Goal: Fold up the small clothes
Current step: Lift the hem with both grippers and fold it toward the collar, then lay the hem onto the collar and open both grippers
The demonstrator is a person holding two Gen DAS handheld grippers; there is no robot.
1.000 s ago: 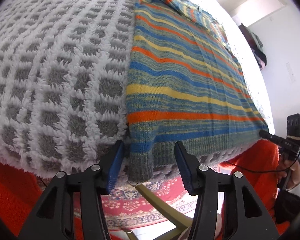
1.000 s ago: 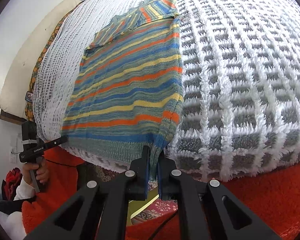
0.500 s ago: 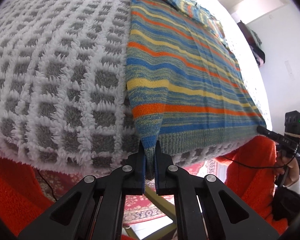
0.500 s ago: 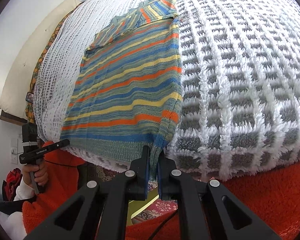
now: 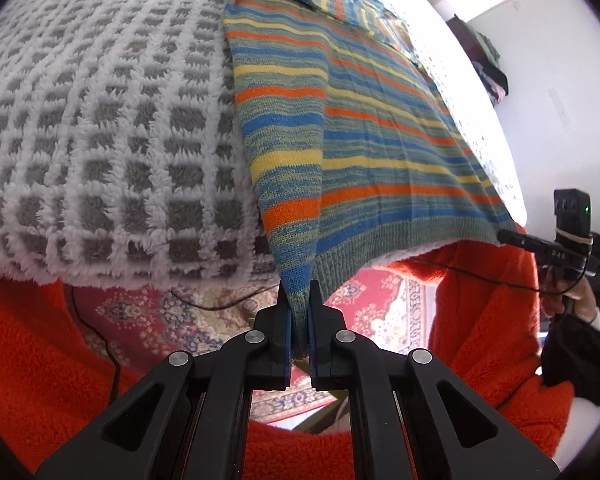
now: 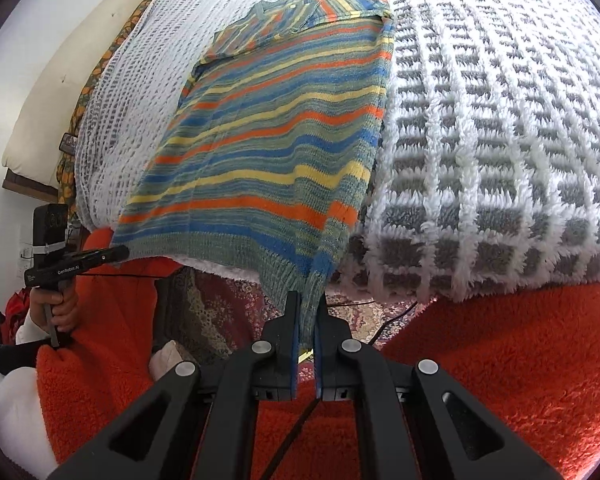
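A small striped knit sweater [image 5: 364,120] in blue, orange, yellow and grey-green lies flat on a bed, its hem at the near edge. My left gripper [image 5: 299,300] is shut on the sweater's near left hem corner, which is lifted off the bed. In the right wrist view the same striped sweater [image 6: 276,140] stretches away, and my right gripper [image 6: 307,312] is shut on its near right hem corner, also raised. Each gripper shows in the other's view: the right gripper [image 5: 512,236] at the far hem corner, the left gripper [image 6: 120,254] likewise.
The bed wears a fluffy white-and-grey checked blanket [image 5: 100,140] around the sweater. An orange fleece sleeve [image 6: 500,360] fills the foreground, and a patterned red rug [image 5: 380,300] lies on the floor below the bed's edge. A headboard and pillow [image 6: 60,92] sit at the far left.
The left gripper closed from open onto the hem corner. Both grippers then lifted and drew their corners off the bed edge, so the hem now hangs raised between them.
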